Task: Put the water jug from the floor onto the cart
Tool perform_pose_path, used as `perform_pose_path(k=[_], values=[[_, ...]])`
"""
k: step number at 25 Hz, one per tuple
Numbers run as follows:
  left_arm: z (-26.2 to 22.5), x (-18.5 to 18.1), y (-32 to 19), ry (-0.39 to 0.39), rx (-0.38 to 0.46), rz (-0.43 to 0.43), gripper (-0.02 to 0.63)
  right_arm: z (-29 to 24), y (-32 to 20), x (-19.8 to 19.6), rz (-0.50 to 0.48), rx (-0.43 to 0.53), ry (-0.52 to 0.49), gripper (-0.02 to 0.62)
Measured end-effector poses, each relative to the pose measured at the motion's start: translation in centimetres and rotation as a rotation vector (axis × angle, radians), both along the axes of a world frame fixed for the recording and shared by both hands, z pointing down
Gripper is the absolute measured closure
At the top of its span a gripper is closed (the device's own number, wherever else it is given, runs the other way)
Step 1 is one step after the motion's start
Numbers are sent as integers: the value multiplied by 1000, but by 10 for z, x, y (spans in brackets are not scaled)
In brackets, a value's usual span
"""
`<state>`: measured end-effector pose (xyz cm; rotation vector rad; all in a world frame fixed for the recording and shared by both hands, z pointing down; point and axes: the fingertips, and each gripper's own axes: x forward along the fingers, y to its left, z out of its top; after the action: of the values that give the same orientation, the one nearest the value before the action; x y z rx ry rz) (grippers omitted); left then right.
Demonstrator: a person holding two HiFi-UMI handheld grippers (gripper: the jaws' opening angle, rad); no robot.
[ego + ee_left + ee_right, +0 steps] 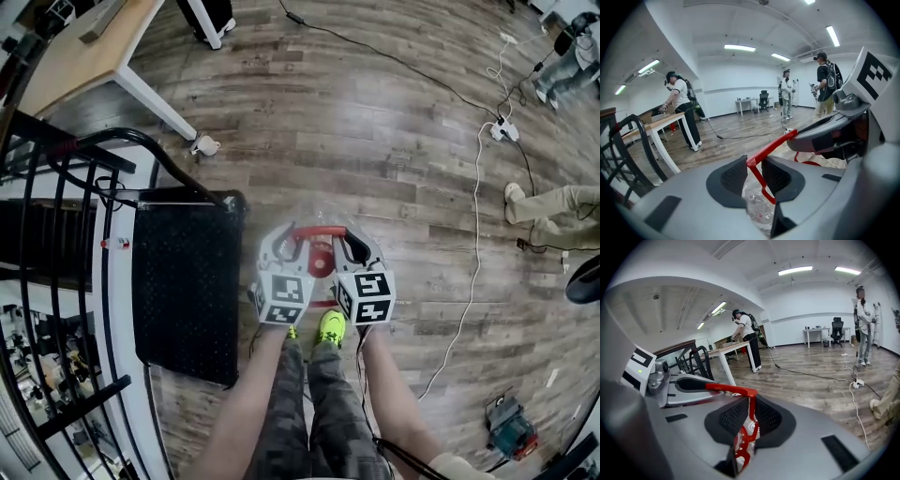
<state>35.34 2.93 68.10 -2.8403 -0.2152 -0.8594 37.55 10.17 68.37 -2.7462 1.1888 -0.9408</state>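
The water jug (320, 259) is clear plastic with a red carrying handle (319, 231). It hangs above the wood floor just ahead of my feet. My left gripper (282, 247) is shut on the handle's left side and my right gripper (353, 247) on its right side. In the left gripper view the red handle (774, 145) runs between the pads of the left gripper (755, 174), with the clear jug (757, 209) below. In the right gripper view the right gripper (750, 416) clamps the red handle (732, 389). The cart (187, 281), with a black perforated deck, stands close on the left.
The cart's black push bar (127, 141) curves up at its far end, with black railing (42, 234) beyond. A wooden table (84, 47) is at the far left. White cables (476, 234), a power strip (503, 129) and a seated person's legs (553, 206) are on the right.
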Motion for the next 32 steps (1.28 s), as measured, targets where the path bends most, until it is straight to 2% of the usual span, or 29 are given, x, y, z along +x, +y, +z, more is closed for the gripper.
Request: perform_pose_path(k=[5, 13, 21, 32], values=[[-46, -11, -18, 20, 16, -65, 506, -46, -18, -8, -51, 27, 15, 552], [-96, -38, -57, 64, 28, -205, 506, -100, -61, -26, -206, 71, 62, 555], [-105, -97, -128, 94, 20, -343, 506, -111, -139, -74, -363, 58, 89, 555], [-123, -173, -237, 72, 18, -441, 506, -129, -254, -144, -485, 45, 44, 555]])
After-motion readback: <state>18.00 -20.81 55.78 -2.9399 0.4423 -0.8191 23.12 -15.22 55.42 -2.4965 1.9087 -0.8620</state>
